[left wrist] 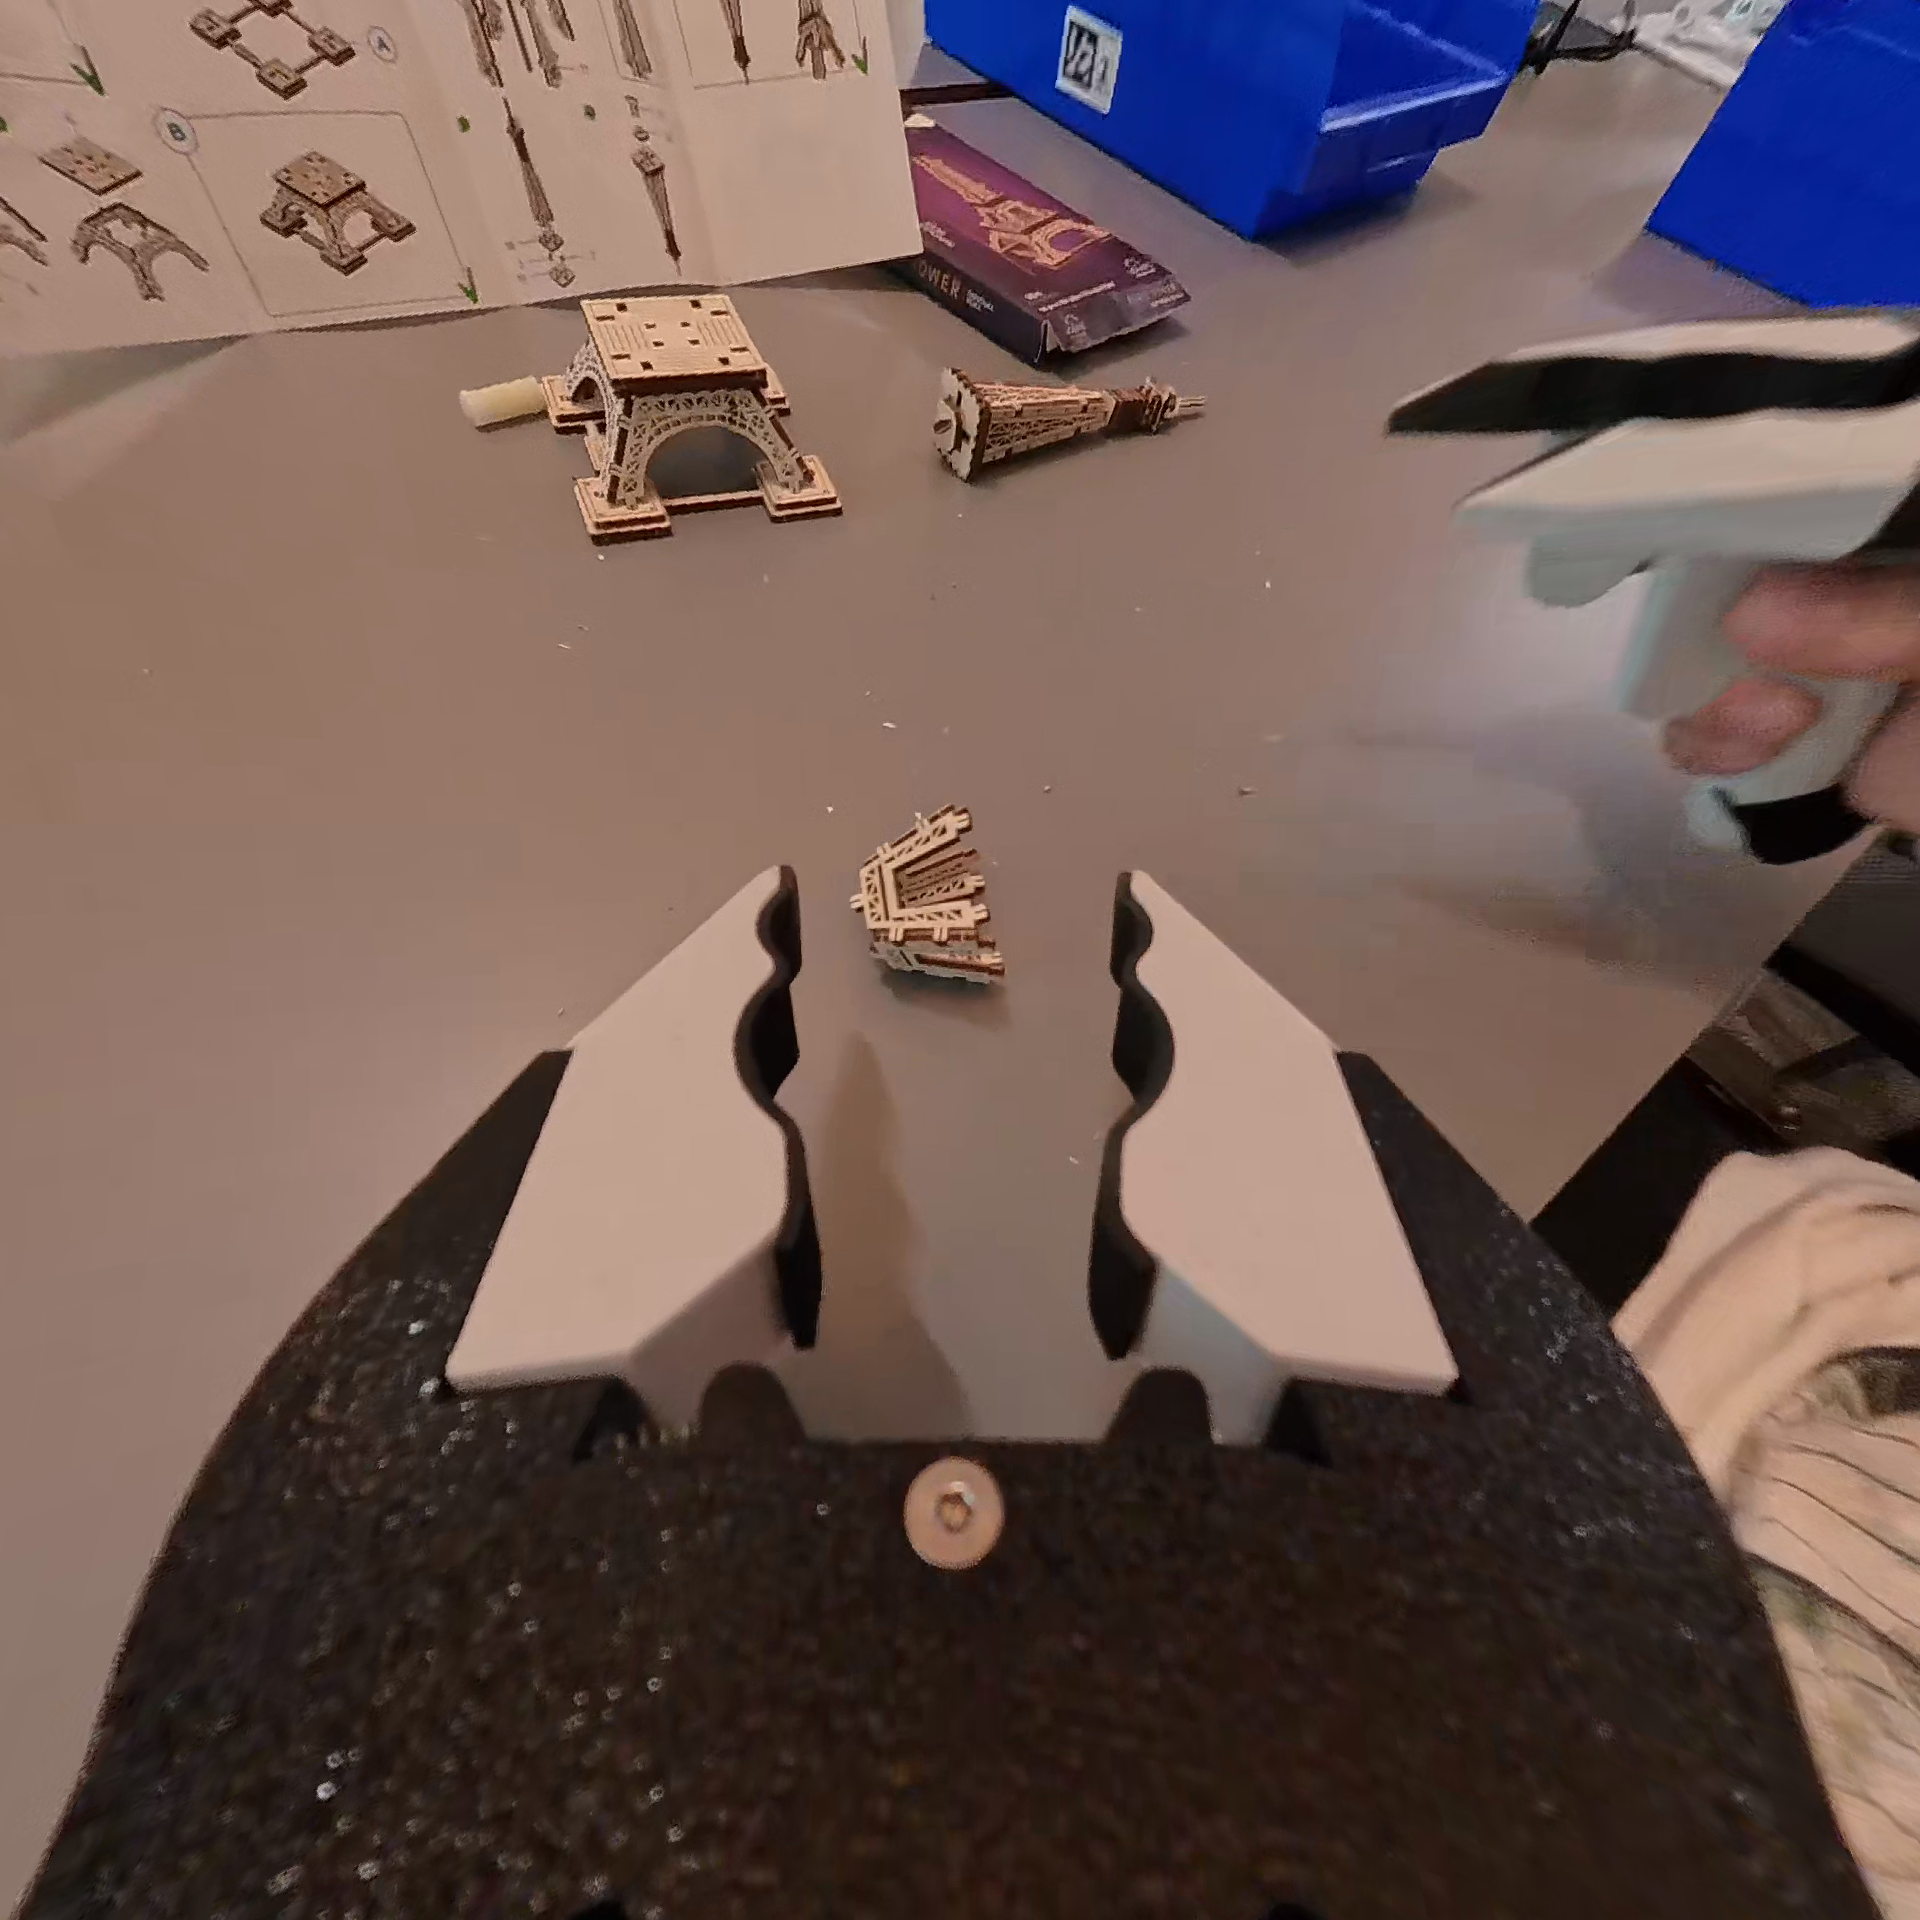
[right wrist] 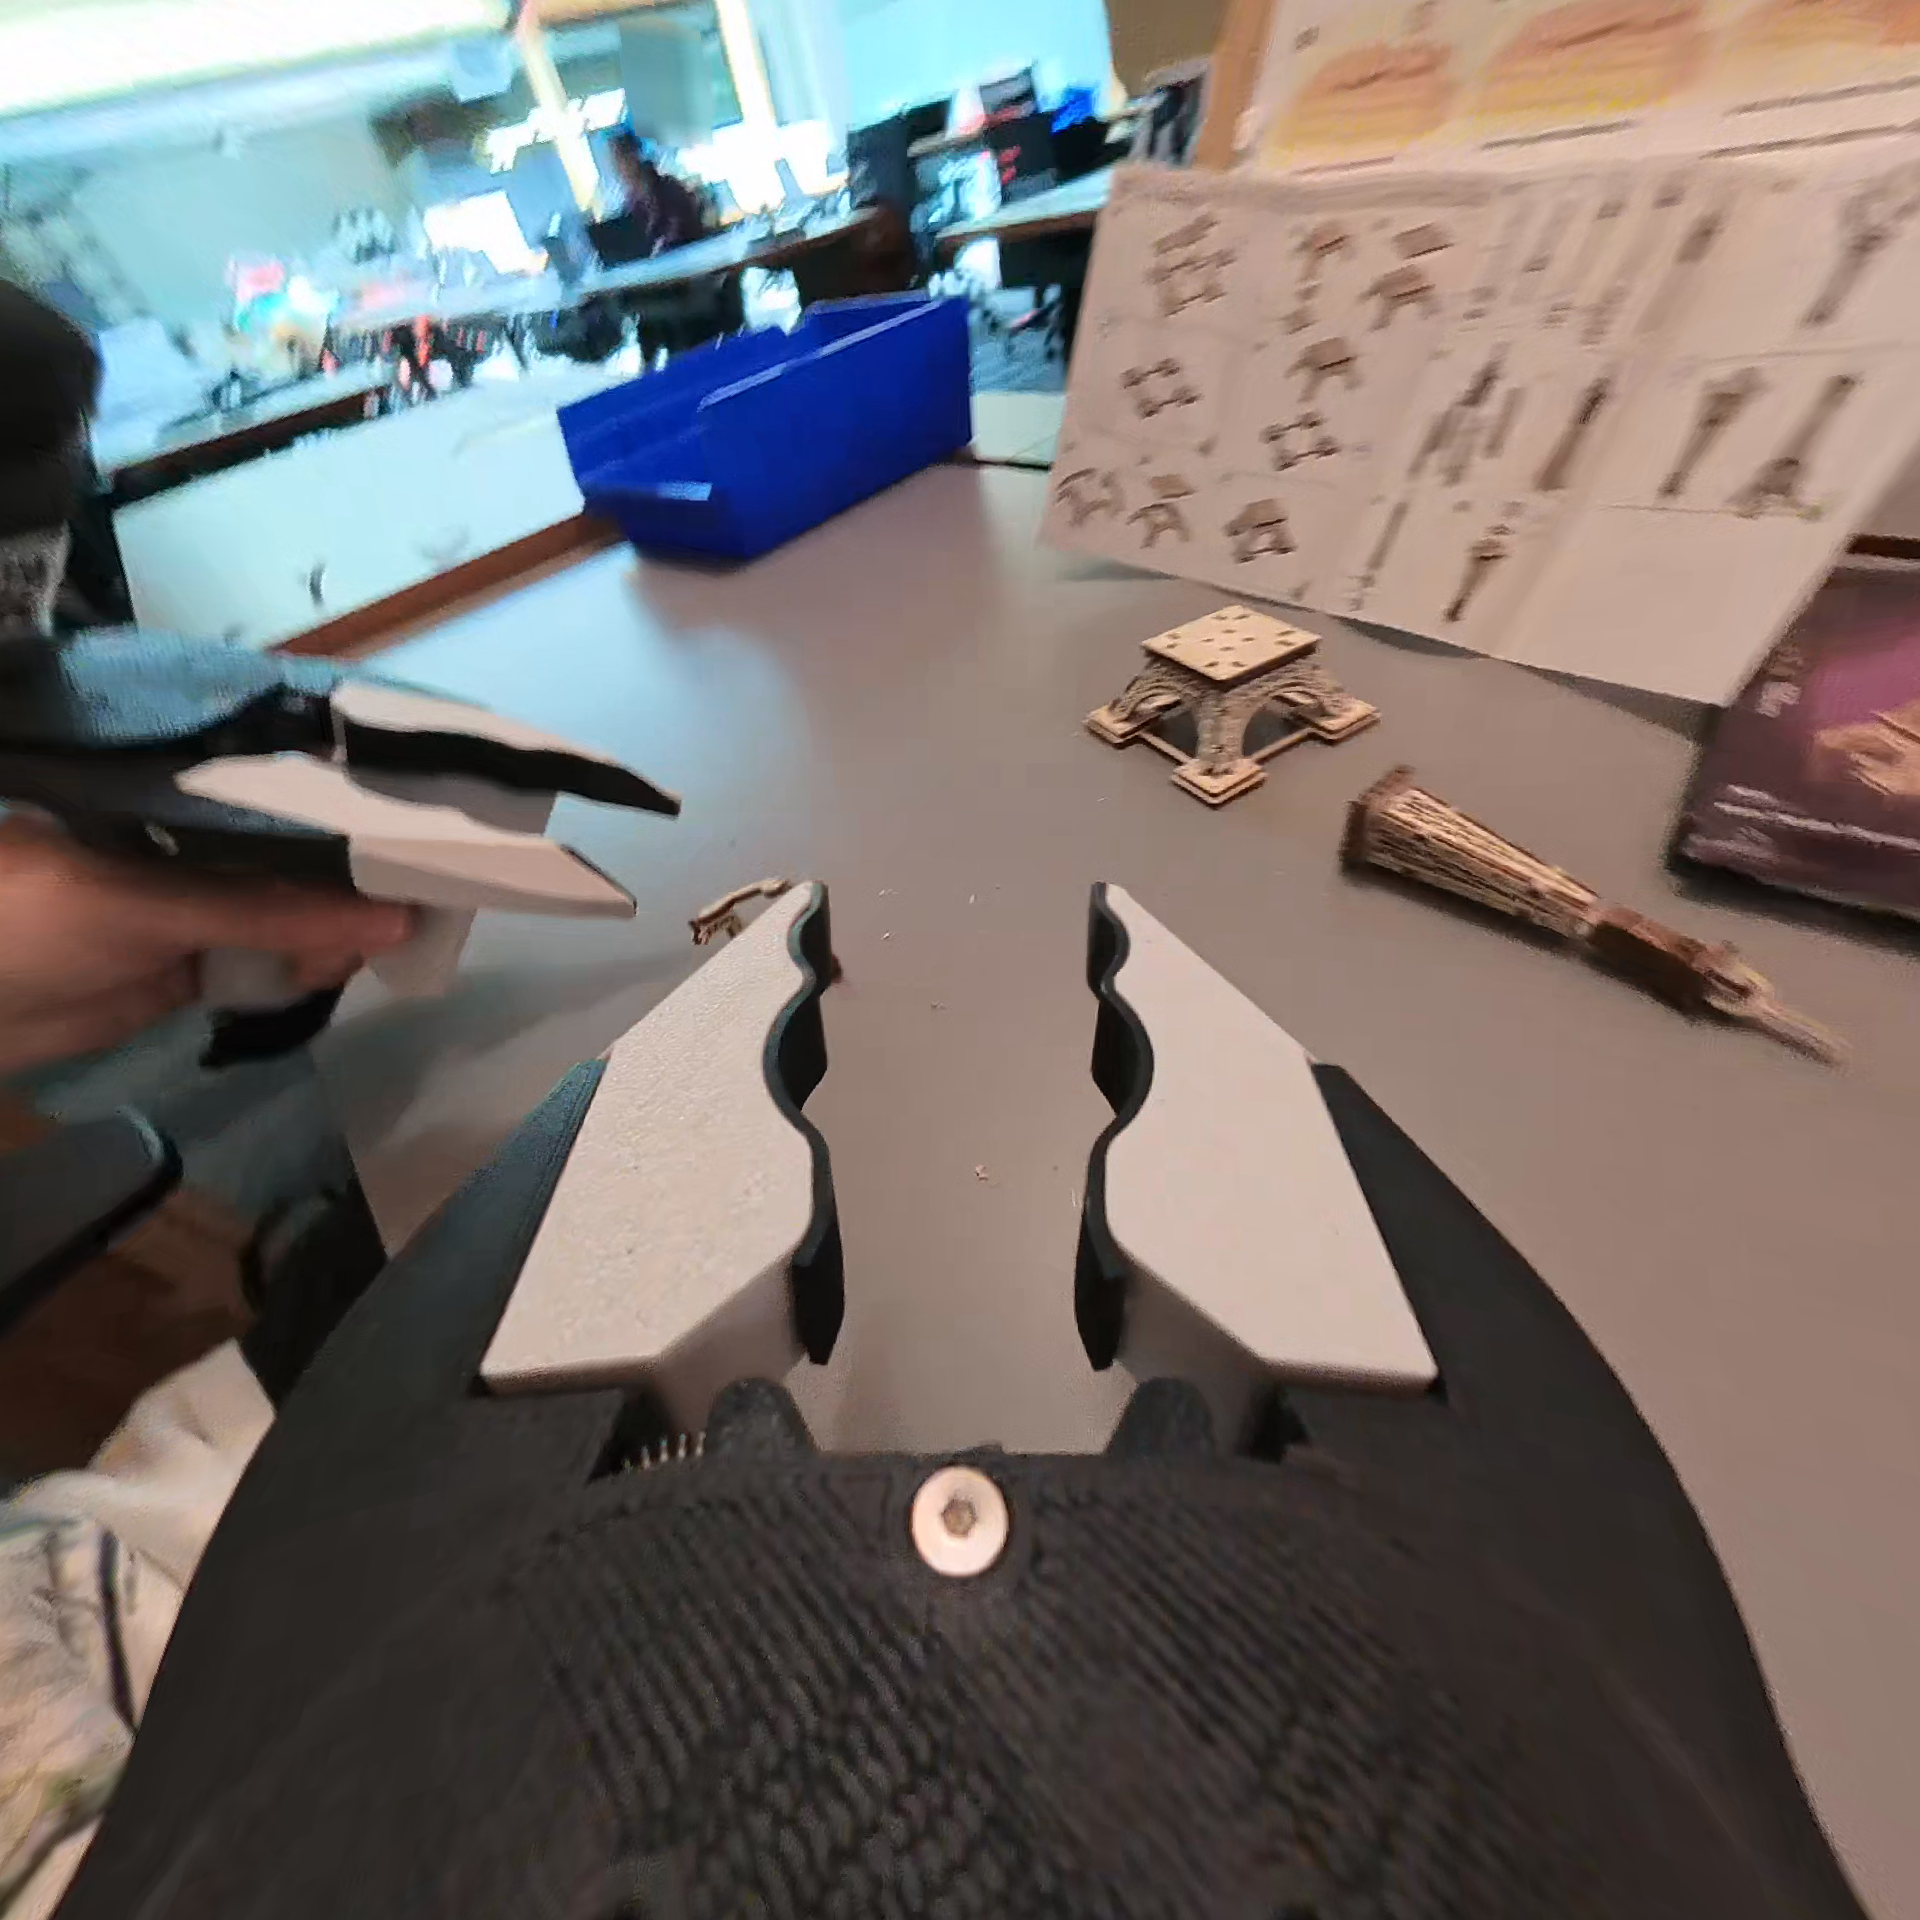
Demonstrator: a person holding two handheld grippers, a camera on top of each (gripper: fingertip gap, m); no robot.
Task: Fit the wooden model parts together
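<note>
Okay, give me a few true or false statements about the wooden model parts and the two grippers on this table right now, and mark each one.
1. The left gripper is open and empty. True.
2. The middle section is already mounted on the base. False: it lies loose on the table just ahead of the left gripper.
3. The spire stands upright. False: it lies on its side right of the base.
4. The right gripper holds nothing. True.
5. The base stands on its four feet. True.

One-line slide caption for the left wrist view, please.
Open left tongs approach a small wooden middle section on the grey table; tower base and spire lie beyond.
</note>
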